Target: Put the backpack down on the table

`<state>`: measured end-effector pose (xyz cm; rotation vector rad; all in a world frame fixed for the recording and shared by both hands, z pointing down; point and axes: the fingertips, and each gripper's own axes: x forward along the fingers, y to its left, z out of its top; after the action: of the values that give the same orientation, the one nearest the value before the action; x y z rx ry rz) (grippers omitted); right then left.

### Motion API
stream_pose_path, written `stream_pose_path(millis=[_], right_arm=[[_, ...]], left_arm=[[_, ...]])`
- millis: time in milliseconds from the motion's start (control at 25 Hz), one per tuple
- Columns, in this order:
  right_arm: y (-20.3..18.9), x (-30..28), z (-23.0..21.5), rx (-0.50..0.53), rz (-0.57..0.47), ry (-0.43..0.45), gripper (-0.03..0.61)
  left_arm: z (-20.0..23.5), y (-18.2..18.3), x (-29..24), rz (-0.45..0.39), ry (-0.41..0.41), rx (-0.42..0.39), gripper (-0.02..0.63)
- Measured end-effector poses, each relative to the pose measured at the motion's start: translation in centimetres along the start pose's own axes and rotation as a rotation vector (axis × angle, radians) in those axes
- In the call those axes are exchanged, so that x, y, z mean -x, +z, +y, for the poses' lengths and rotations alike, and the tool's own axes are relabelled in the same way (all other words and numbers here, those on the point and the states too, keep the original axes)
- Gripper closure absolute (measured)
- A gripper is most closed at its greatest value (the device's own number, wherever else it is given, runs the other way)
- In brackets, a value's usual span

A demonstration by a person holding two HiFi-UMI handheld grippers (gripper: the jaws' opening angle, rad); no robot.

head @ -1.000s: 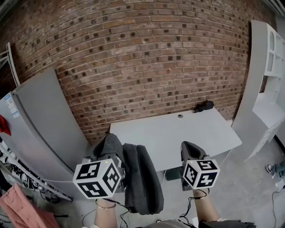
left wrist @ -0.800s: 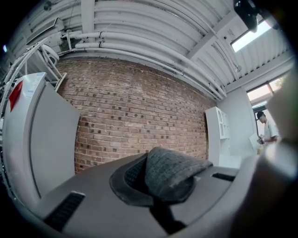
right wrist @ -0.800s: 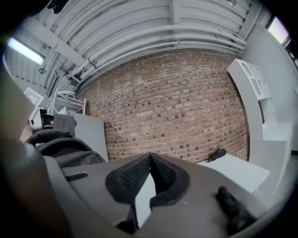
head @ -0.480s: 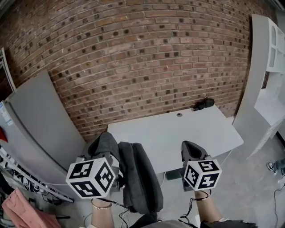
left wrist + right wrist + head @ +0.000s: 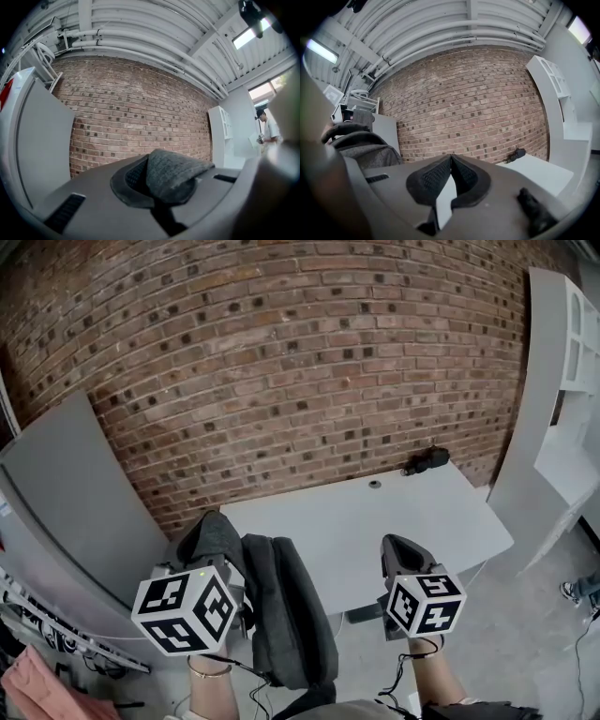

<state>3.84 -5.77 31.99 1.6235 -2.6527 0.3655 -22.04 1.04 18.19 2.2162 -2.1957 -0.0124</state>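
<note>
Jaws of L gripper (image 5: 159, 187) clamp backpack (image 5: 286, 615) fabric, R gripper (image 5: 451, 159) jaws pinched shut, empty, both before table (image 5: 375, 521).

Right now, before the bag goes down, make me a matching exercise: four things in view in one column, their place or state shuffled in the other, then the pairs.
1. backpack
2. left gripper
3. right gripper
4. small black object

A. jaws together, nothing between them
B. on the table's far corner, by the brick wall
C. hanging in the air, not set down
D. shut on grey fabric

Pairs: 1-C, 2-D, 3-A, 4-B.
</note>
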Motion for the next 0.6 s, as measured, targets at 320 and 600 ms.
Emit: stream_pose_path(millis=[320,600], right_arm=[[1.4,-5.4,0.0,0.003,-0.022,-0.003,0.548],[2.5,-10.3,-1.0,-0.010,-0.025,-0.023,0.548]], left_arm=[[2.6,0.5,-4.6,-0.015,0.001,0.002,0.606],[5.3,1.4,-9.3,-0.030,0.015,0.002,0.604]])
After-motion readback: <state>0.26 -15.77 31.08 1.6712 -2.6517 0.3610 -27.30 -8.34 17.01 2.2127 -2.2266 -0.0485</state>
